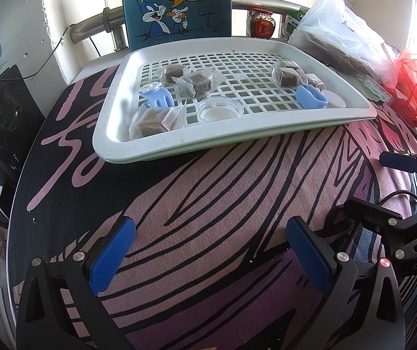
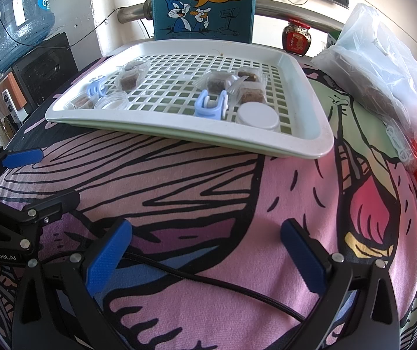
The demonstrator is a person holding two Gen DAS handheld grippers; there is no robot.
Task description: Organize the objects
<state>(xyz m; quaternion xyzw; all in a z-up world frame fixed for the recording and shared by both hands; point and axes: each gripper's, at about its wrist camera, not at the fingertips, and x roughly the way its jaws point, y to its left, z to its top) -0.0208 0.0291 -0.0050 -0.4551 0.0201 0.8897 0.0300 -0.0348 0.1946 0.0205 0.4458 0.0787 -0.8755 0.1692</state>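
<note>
Both hand-held grippers, left (image 1: 210,250) and right (image 2: 205,249), hung wide open and empty over the bench. The tray (image 2: 310,143) filled mid-frame, holding clips (image 2: 210,106) and wrapped snacks (image 1: 153,119). Best approach low, straddling one item squarely.

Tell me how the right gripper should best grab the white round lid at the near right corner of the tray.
Probably grip the white lid across its short side wall, coming down from above with the right gripper opened wide. It lies flat and low on the tray grid, so only its rim offers purchase; keep the left finger clear of the blue clip just beside it.
</note>
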